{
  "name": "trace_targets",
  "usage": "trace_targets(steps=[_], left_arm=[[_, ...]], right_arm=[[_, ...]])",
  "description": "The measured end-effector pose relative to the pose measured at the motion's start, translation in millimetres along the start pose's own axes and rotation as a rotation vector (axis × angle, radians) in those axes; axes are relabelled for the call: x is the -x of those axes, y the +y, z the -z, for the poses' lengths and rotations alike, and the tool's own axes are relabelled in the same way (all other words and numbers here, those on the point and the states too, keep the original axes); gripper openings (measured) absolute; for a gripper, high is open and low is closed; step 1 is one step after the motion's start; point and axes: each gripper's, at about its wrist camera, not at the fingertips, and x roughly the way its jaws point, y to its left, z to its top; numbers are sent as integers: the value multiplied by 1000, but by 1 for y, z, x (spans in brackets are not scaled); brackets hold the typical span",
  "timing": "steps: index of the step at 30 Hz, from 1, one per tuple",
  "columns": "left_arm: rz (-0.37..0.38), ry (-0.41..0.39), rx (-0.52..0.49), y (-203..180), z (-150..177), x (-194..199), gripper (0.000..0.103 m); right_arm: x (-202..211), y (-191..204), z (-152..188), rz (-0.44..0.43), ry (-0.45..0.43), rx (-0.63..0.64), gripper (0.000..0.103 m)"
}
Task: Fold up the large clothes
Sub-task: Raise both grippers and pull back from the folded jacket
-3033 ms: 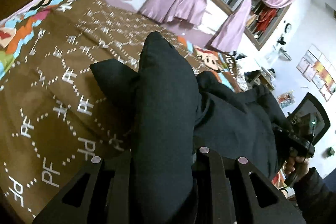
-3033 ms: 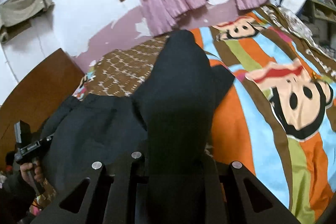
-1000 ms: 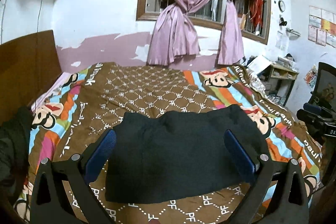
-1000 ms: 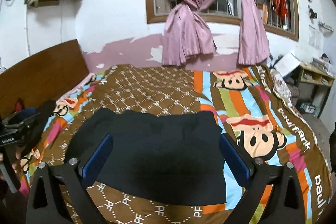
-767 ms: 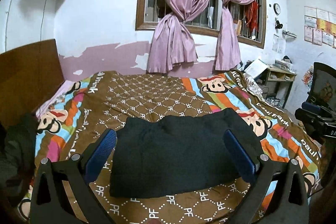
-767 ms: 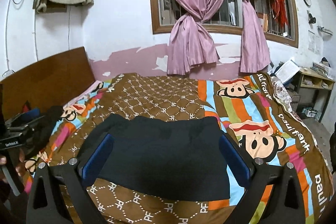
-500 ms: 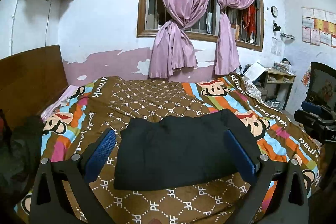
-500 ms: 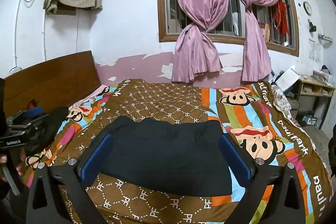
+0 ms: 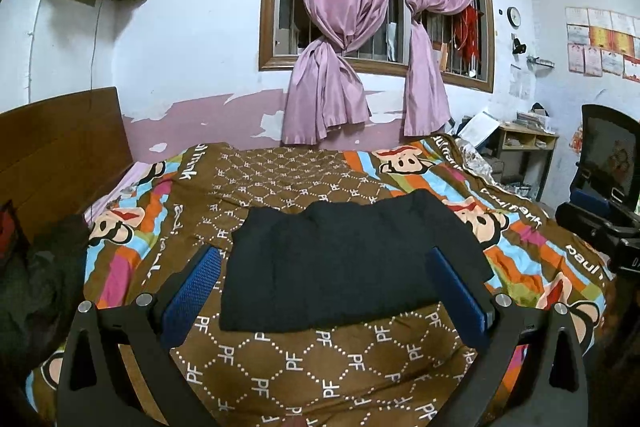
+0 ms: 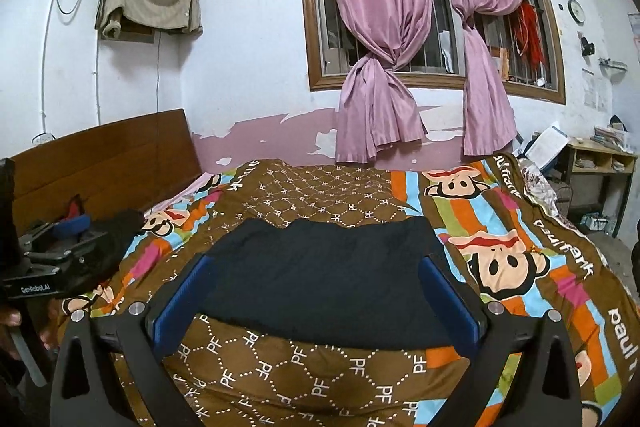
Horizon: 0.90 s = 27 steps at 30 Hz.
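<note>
A cartoon-monkey bedspread [image 9: 304, 359] covers the bed below a window with knotted pink curtains [image 9: 340, 27]. The folded black garment [image 9: 344, 263] lies flat mid-bed, apparently squared. Left gripper [image 9: 326, 291] and right gripper [image 10: 316, 297] hover wide apart, holding nothing.

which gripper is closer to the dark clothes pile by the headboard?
Left. The left gripper is on the pile's side of the folded black garment; the right gripper is further from it.
</note>
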Motion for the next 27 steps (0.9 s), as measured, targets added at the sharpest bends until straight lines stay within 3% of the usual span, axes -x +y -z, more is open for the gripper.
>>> trace_targets(steps=[7,27], left_arm=[[19,9,3,0,18,4,101],[-32,9,-18,0,83,-8,101]], right_arm=[[9,7,20,23,-34,-1,103],[-9,13,78,72,-35,-6,103]])
